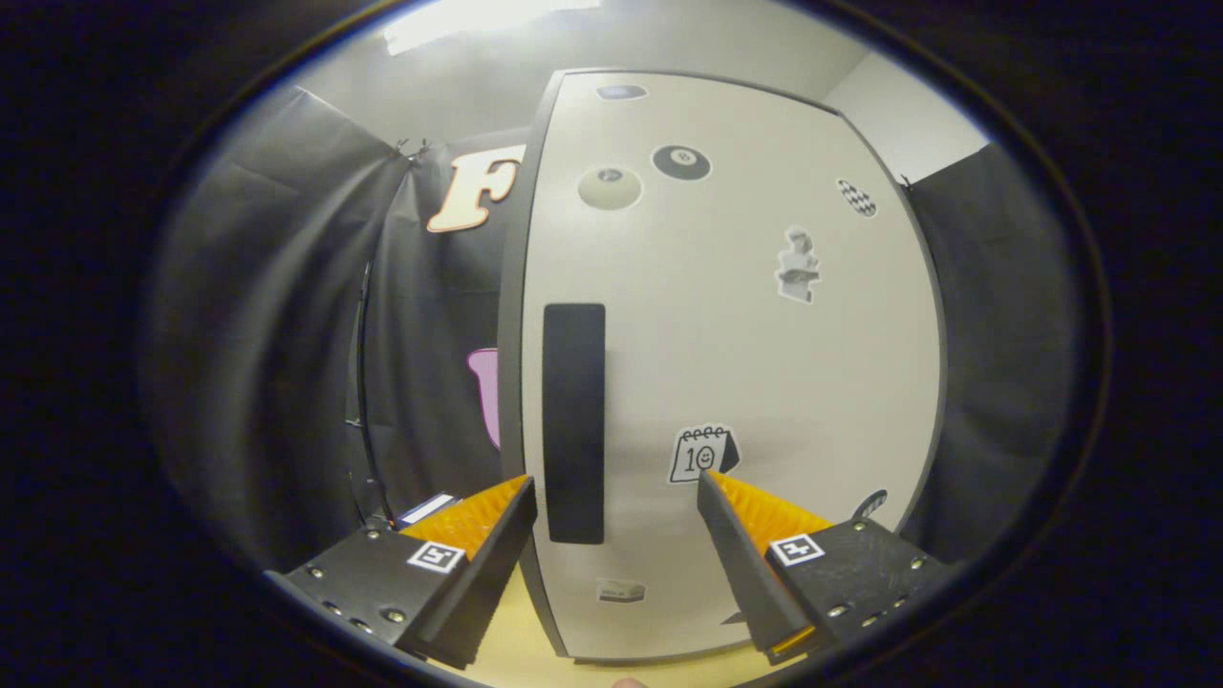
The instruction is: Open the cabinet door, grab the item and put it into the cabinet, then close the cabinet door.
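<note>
A white cabinet door point(745, 363) with several stickers stands shut right in front of me, framed by a dark edge. Its black vertical bar handle point(573, 420) runs along the door's left side. My gripper point(616, 492) is open, and the lower end of the handle sits between the two fingers, a little ahead of the tips. The left fingertip point(511, 502) lies just left of the door's edge; the right fingertip point(712, 492) points at a calendar sticker point(702, 454). Neither finger touches the handle as far as I can tell.
The cabinet stands on a pale wooden surface point(525, 640). Black cloth walls point(287, 334) hang to the left and right of it. A small flat object point(427, 508) lies on the surface just beyond the left finger.
</note>
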Demonstrator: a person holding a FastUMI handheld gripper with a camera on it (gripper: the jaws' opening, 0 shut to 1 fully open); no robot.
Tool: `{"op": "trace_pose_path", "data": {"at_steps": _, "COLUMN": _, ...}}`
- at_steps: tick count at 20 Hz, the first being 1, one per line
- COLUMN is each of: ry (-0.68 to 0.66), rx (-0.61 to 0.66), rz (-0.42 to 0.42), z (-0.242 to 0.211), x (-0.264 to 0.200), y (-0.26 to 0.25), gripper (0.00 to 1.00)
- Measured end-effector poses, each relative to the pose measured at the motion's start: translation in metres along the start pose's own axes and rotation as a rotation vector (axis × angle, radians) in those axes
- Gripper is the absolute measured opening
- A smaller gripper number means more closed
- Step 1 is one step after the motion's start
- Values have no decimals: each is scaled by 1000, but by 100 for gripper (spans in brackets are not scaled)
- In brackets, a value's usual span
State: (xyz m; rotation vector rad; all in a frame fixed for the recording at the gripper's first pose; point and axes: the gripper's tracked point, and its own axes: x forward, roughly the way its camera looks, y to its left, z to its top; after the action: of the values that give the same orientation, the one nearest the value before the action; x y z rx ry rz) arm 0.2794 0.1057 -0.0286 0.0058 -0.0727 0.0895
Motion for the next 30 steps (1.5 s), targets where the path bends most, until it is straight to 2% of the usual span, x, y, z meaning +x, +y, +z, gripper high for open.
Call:
{"op": "trace_pose_path", "data": {"at_steps": 12, "ry": 38, "rx": -62, "rz": -53, "z": 28, "x": -176, "y": -43, "gripper": 99}}
{"op": "trace_pose_path", "data": {"at_steps": 18, "ry": 24, "rx": -47, "rz": -135, "z": 38, "x": -243, "y": -76, "gripper": 100}}
{"op": "trace_pose_path", "data": {"at_steps": 22, "ry": 15, "rx": -32, "rz": -160, "z": 46, "x": -263, "y": -89, "gripper": 99}}
{"op": "trace_pose_path", "data": {"at_steps": 30, "ry": 22, "rx": -24, "rz": -136, "z": 44, "x": -263, "y": -85, "gripper": 99}}
